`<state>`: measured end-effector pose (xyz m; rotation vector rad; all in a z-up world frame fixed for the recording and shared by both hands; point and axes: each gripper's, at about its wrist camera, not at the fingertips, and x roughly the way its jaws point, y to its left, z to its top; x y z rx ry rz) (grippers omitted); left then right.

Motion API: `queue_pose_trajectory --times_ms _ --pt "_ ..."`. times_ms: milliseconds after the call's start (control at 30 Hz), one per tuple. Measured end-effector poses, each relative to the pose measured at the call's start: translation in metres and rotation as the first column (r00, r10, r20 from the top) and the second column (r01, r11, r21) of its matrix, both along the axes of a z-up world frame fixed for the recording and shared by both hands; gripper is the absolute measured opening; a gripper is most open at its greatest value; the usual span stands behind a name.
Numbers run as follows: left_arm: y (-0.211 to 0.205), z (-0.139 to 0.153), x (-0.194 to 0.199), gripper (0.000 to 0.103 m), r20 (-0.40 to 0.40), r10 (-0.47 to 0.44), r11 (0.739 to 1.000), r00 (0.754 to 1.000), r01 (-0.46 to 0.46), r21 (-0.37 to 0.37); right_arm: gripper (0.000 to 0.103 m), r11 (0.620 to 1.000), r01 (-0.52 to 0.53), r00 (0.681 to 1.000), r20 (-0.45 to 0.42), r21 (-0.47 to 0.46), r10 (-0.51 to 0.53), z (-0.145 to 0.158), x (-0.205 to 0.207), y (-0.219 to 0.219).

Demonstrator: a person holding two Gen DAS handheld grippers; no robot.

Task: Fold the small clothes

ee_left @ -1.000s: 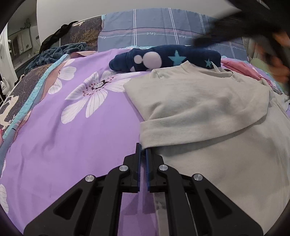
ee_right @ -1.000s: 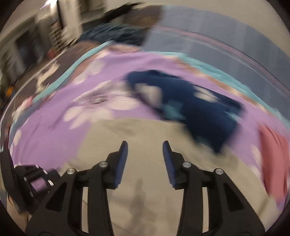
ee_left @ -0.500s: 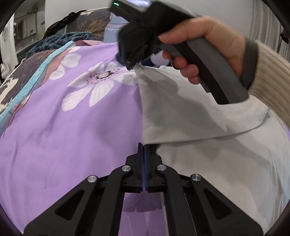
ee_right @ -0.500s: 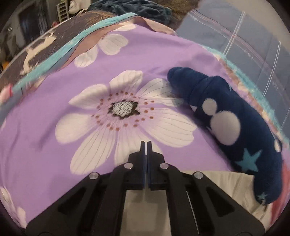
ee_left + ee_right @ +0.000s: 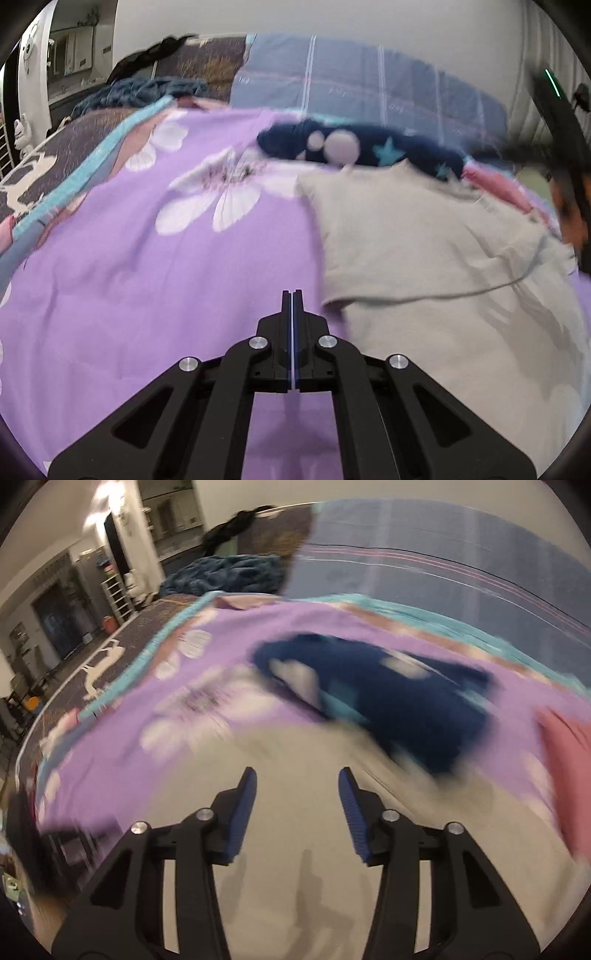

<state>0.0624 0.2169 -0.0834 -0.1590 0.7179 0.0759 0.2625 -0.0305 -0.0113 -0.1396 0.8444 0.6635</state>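
Beige knit sweater (image 5: 424,258) is lying spread on the purple bedsheet with white flower print (image 5: 147,288), filling the right half of the left wrist view, one sleeve folded across the body with its cuff edge pointing near-left. Left gripper (image 5: 291,295) is sitting with its black fingers pressed together, nothing visible between them — hovering over the purple sheet just left of the sweater's folded cuff, not touching the fabric as far as the view shows. Right gripper (image 5: 297,786) is showing its blue-padded fingers (image 5: 245,805) apart, having just been opening; no cloth is between them, only the beige sweater (image 5: 295,867) lying below. Right wrist view is heavily motion-blurred.

Navy fleece garment with white dots and teal stars (image 5: 362,151) is lying bunched at the far edge of the sweater, touching its collar area. Same navy piece (image 5: 388,698) is appearing far-right of the right gripper. Pink cloth (image 5: 495,184) is lying at the far right, just beside the navy one. Grey-blue plaid pillow (image 5: 369,88) is sitting far behind — dark teal blanket (image 5: 147,92) is piled at far left. A blurred dark gripper body is at the right edge of the left wrist view.
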Motion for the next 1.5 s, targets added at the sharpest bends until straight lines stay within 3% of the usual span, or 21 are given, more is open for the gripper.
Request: queue_pose_trajectory --times_ms 133,233,333,433,467,500,567,600,667,700,733,800,867,900,967,1067,1167,1300,1367,1400,1500 --pt "-0.009 0.022 0.008 0.007 0.049 -0.061 0.989 0.997 0.067 -0.135 0.047 0.966 0.259 0.965 -0.047 0.006 -0.258 -0.021 -0.025 -0.139" --pt "-0.031 0.031 0.034 0.016 0.023 -0.118 0.984 0.993 0.120 -0.134 0.050 0.929 0.359 0.921 -0.194 0.090 -0.337 -0.046 -0.035 -0.206" --pt "-0.055 0.024 0.067 0.035 -0.020 -0.138 0.987 0.990 0.136 -0.080 0.058 0.928 0.354 0.921 -0.214 0.116 -0.325 -0.056 -0.038 -0.219" --pt "-0.074 -0.011 0.097 0.037 -0.136 -0.096 0.995 0.986 0.095 -0.009 0.070 0.947 0.300 0.951 -0.108 0.114 -0.289 -0.059 -0.030 -0.200" --pt "-0.083 -0.027 0.104 0.041 -0.163 -0.076 0.994 0.984 0.088 0.064 0.070 0.949 0.286 0.956 -0.109 0.128 -0.274 -0.063 -0.023 -0.195" --pt "-0.086 -0.027 0.105 0.041 -0.159 -0.072 0.992 0.985 0.087 0.094 0.068 0.955 0.264 0.959 -0.140 0.136 -0.245 -0.069 -0.015 -0.193" --pt "-0.091 -0.025 0.105 0.046 -0.165 -0.043 0.986 0.985 0.069 0.150 0.014 0.971 0.216 0.961 -0.198 0.104 -0.193 -0.075 -0.003 -0.176" --pt "-0.095 -0.028 0.104 0.046 -0.167 -0.036 0.980 0.985 0.067 0.185 0.006 0.979 0.180 0.956 -0.250 0.096 -0.152 -0.073 -0.002 -0.171" --pt "-0.099 -0.028 0.103 0.049 -0.169 -0.027 0.974 0.985 0.064 0.219 0.006 0.959 0.214 0.944 -0.291 0.186 -0.154 -0.056 -0.005 -0.179" --pt "-0.099 -0.029 0.103 0.049 -0.171 -0.022 0.971 0.985 0.062 0.233 0.006 0.924 0.259 0.929 -0.334 0.282 -0.158 -0.044 -0.004 -0.195" --pt "-0.098 -0.029 0.103 0.049 -0.171 -0.020 0.970 0.985 0.061 0.236 0.006 0.894 0.321 0.904 -0.381 0.311 -0.192 -0.040 0.000 -0.208" --pt "-0.096 -0.029 0.103 0.050 -0.169 -0.019 0.972 0.985 0.057 0.228 0.006 0.836 0.491 0.815 -0.469 0.246 -0.341 -0.047 0.009 -0.237" --pt "-0.096 -0.027 0.103 0.051 -0.167 -0.018 0.974 0.986 0.056 0.221 0.008 0.830 0.554 0.740 -0.499 0.071 -0.451 -0.065 0.012 -0.255" --pt "-0.095 -0.027 0.103 0.051 -0.167 -0.018 0.974 0.986 0.055 0.219 0.008 0.834 0.548 0.730 -0.523 0.065 -0.439 -0.072 0.009 -0.260" --pt "-0.096 -0.027 0.103 0.051 -0.168 -0.018 0.974 0.986 0.055 0.219 0.010 0.838 0.533 0.741 -0.544 0.119 -0.394 -0.079 -0.003 -0.268" --pt "-0.097 -0.028 0.104 0.053 -0.168 -0.013 0.973 0.986 0.052 0.227 0.040 0.857 0.485 0.805 -0.470 0.172 -0.361 -0.071 -0.010 -0.265" --pt "-0.098 -0.028 0.103 0.057 -0.167 0.000 0.970 0.986 0.040 0.241 0.043 0.886 0.430 0.855 -0.394 0.174 -0.337 -0.060 -0.006 -0.243" --pt "-0.097 -0.028 0.103 0.058 -0.165 0.004 0.972 0.986 0.035 0.234 0.025 0.930 0.300 0.927 -0.292 0.212 -0.233 -0.054 -0.008 -0.195" --pt "-0.096 -0.028 0.103 0.059 -0.165 0.003 0.973 0.986 0.035 0.227 0.010 0.961 0.274 0.924 -0.290 0.045 -0.250 -0.080 -0.006 -0.170" --pt "-0.096 -0.029 0.103 0.059 -0.165 0.004 0.974 0.986 0.034 0.224 0.000 0.955 0.295 0.926 -0.241 -0.013 -0.290 -0.094 -0.007 -0.166" --pt "-0.095 -0.029 0.104 0.059 -0.167 0.002 0.975 0.986 0.035 0.219 0.000 0.947 0.317 0.919 -0.266 0.059 -0.291 -0.086 -0.016 -0.182"
